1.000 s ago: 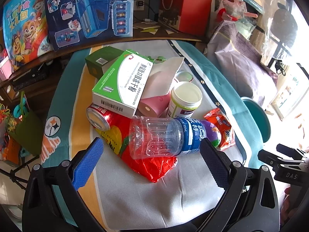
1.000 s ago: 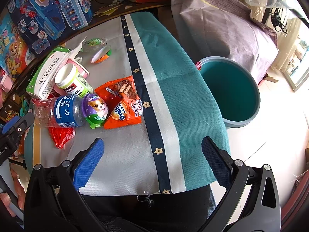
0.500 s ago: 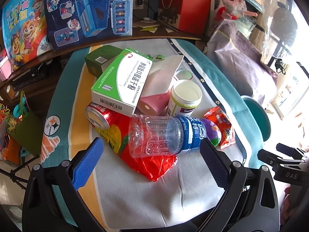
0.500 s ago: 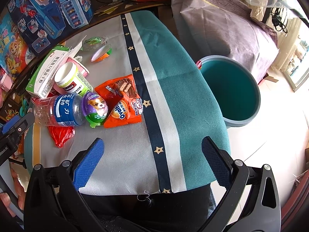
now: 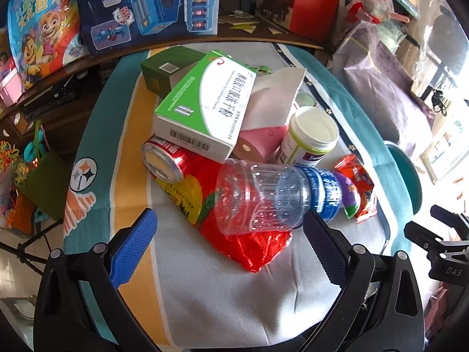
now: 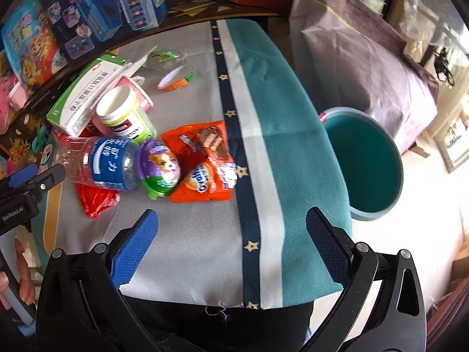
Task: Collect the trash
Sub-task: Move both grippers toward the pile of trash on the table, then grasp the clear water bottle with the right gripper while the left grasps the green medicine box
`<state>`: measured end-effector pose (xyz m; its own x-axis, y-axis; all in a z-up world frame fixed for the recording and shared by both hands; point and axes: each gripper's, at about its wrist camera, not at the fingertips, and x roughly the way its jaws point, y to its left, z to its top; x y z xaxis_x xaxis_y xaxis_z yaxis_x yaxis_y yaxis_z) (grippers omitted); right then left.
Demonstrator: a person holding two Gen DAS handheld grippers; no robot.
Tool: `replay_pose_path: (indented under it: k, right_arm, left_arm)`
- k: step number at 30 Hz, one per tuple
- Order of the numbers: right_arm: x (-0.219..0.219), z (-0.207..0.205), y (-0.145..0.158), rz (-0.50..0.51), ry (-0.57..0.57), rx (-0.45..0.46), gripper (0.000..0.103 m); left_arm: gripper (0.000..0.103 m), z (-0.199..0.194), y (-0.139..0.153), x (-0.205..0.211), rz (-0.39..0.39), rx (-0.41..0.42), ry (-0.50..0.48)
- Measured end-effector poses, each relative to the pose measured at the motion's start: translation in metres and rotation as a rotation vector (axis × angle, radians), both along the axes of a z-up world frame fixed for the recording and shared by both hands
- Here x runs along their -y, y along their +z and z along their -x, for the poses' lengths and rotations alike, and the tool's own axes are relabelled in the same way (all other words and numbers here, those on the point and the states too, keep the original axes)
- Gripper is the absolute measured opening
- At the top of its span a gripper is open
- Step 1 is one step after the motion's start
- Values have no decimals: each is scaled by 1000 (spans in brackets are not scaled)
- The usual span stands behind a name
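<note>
A pile of trash lies on the cloth-covered table (image 5: 222,290). A clear plastic bottle (image 5: 272,196) with a blue label lies on its side over a red wrapper (image 5: 246,246). Behind it are a red can (image 5: 167,161), a green-and-white box (image 5: 205,108), a white-lidded jar (image 5: 310,138) and a pink tissue pack (image 5: 258,143). An orange snack wrapper (image 6: 205,161) and a purple egg toy (image 6: 159,167) lie right of the bottle (image 6: 96,162). My left gripper (image 5: 228,246) is open just short of the bottle. My right gripper (image 6: 231,240) is open over bare cloth.
A teal bin (image 6: 369,164) stands on the floor beyond the table's right edge. A dark green box (image 5: 170,67) sits at the back of the pile, an orange-and-green lid (image 6: 176,77) farther back. Toy boxes (image 5: 146,3) and a purple-covered bundle (image 6: 360,55) crowd the surroundings.
My left gripper has crept a little closer to the bottle. My right gripper has shifted slightly forward over the table. Both stay open.
</note>
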<state>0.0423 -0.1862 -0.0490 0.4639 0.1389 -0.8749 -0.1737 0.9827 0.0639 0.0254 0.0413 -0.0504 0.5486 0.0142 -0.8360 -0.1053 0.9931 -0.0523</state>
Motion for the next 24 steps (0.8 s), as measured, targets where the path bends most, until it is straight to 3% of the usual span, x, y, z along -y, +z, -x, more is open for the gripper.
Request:
replay_pose_path:
  k: [7,9,14,18,24]
  right_arm:
    - [-65,-13,-4,15,243,-7,97]
    - [-83,-17,-2,27,289,13,93]
    - [-117,-25,-1,62,398,6,84]
    - [-143,-28,-8,115,491,-29,69]
    - [-178,-33,-12,227,599,-41,68]
  left_arm:
    - [99,6,-19,-42,3,-47,76]
    - [99,6,-23,-55,5,-55,86]
    - [99,7,-28,-86,24,-58,77]
    - [99,2,-30,-109,42,-53,72]
    - [99,-15,-34,-126,55,-61,14]
